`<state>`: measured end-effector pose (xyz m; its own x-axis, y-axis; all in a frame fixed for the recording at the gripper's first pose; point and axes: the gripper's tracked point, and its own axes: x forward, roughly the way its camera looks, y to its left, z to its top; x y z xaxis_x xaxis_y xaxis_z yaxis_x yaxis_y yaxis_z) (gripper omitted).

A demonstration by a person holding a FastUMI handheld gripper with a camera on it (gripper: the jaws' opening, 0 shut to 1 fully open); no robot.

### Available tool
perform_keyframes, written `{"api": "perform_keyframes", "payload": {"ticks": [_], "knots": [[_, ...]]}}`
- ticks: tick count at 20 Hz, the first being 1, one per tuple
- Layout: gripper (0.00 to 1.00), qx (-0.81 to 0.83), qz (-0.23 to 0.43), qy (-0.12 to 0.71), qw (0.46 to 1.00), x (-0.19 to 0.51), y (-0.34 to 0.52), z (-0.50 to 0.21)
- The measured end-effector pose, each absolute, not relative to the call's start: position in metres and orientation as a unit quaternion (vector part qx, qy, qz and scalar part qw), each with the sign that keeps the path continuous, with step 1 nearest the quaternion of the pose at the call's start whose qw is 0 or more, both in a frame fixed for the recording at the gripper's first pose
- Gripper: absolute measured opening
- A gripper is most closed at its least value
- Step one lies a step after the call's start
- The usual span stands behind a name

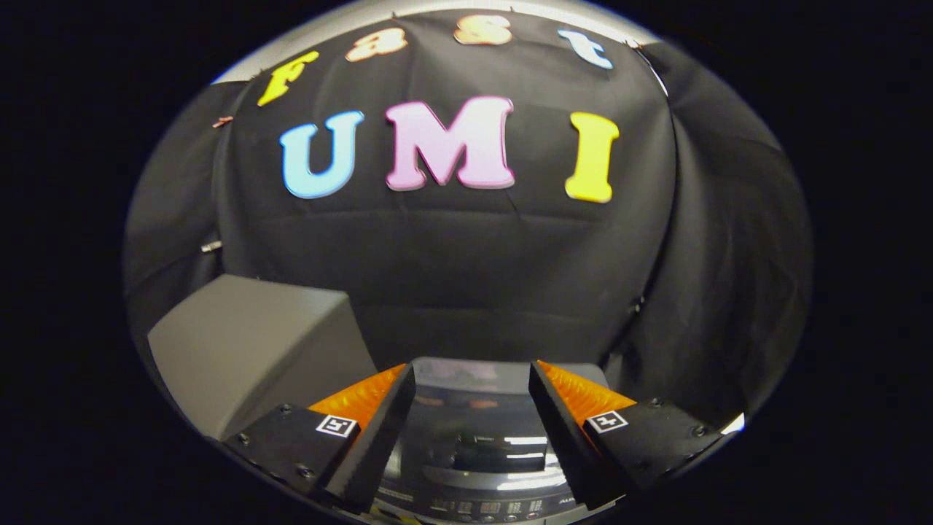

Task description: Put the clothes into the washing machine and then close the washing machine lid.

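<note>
Gripper (472, 379) hovers above washing machine (474, 467), jaws apart, nothing between them. Glossy lid (477, 430) looks down; likely final step, next move: confirm it's seated.

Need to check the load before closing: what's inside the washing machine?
Can't tell. The washing machine lies beneath the open gripper, nothing between its fingers. Its glossy top shows reflections and a control strip; the drum's contents are hidden.

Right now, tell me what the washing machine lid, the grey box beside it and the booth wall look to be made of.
Washing machine lid, between the open gripper fingers: seems glossy glass or smooth plastic, since it mirrors bright light strips. Grey box, beside the fingers: matte, evenly dull faces, perhaps painted board or plastic; hard to tell. Booth wall: black cloth, with folds and creases.
</note>
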<state>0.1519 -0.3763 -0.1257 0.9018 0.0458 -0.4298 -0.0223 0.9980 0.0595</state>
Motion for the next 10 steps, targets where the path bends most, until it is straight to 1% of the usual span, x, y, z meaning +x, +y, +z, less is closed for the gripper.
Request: {"api": "perform_keyframes", "payload": {"ticks": [5,7,10], "knots": [[0.99,0.028,0.018,0.078,0.996,0.153,-0.333,-0.011],[0.99,0.03,0.011,0.056,0.998,0.148,-0.321,0.003],[0.99,0.023,0.006,0.059,0.998,0.144,-0.3,-0.003]]}}
